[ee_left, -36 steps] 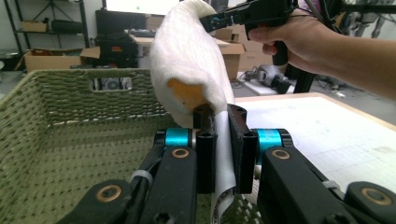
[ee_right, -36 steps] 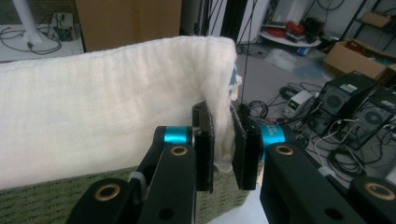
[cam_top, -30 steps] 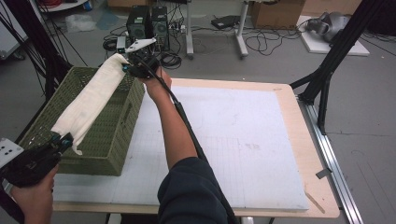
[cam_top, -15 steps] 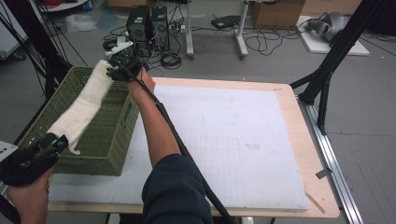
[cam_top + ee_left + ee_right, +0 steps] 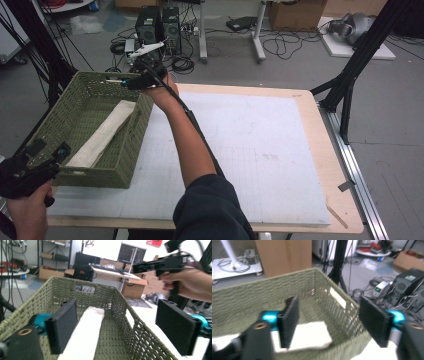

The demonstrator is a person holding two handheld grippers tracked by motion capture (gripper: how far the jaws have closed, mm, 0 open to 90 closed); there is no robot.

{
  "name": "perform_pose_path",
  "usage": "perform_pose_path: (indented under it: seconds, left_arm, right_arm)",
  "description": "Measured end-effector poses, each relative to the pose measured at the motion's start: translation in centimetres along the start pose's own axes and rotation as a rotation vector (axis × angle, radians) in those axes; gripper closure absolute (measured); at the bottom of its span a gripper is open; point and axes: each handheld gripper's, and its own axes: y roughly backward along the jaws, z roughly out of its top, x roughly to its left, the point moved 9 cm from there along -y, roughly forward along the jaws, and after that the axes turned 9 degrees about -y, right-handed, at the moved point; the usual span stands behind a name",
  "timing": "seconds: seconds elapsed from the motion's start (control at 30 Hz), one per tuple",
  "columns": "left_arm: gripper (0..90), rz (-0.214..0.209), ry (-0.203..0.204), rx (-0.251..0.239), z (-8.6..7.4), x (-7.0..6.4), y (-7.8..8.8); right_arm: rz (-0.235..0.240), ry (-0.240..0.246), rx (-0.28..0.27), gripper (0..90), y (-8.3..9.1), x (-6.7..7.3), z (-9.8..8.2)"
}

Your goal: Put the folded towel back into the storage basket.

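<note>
Presently, your folded white cloth lies flat inside the green woven basket, while your left gripper and right gripper, jaws just opening, stand released above opposite ends of it.

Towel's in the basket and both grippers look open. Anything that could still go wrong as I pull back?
The folded white towel lies along the floor of the green woven basket, and both grippers' jaws have just been opening, nothing pressed between them.

1. The left gripper straddles the towel's near end, so a low pull-back might drag it.
2. The right gripper hovers at the far rim; its trailing cable or a jaw could snag the weave and shift the basket.
</note>
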Motion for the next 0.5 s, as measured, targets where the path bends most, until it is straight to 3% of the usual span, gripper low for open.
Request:
perform_pose_path:
  seconds: [0.17,0.27,0.4,0.43,0.47,0.5]
  left_arm:
    - [17.8,-0.099,0.021,0.008,0.1,-2.0,-0.8]
    - [17.8,-0.147,-0.020,0.037,-0.1,-3.3,-1.4]
    - [17.9,-0.206,-0.029,0.053,-0.2,-5.0,-2.1]
    - [17.9,-0.232,-0.032,0.062,-0.3,-5.6,-2.3]
    - [17.9,-0.283,-0.028,0.073,-0.5,-6.6,-2.7]
    - [17.9,-0.296,-0.029,0.074,-0.6,-6.9,-2.8]
  right_arm:
    - [0.021,-0.006,0.011,19.9,2.8,-0.5,-1.2]
    - [0.014,-0.003,0.022,19.3,3.8,-0.8,-1.8]
    - [0.006,-0.002,0.029,17.9,6.8,-1.7,-3.1]
    - [0.006,-0.002,0.029,17.9,6.8,-1.7,-3.1]
    - [0.005,-0.011,0.020,17.8,8.5,-2.2,-3.9]
    - [0.004,-0.012,0.017,17.8,8.9,-2.4,-4.1]
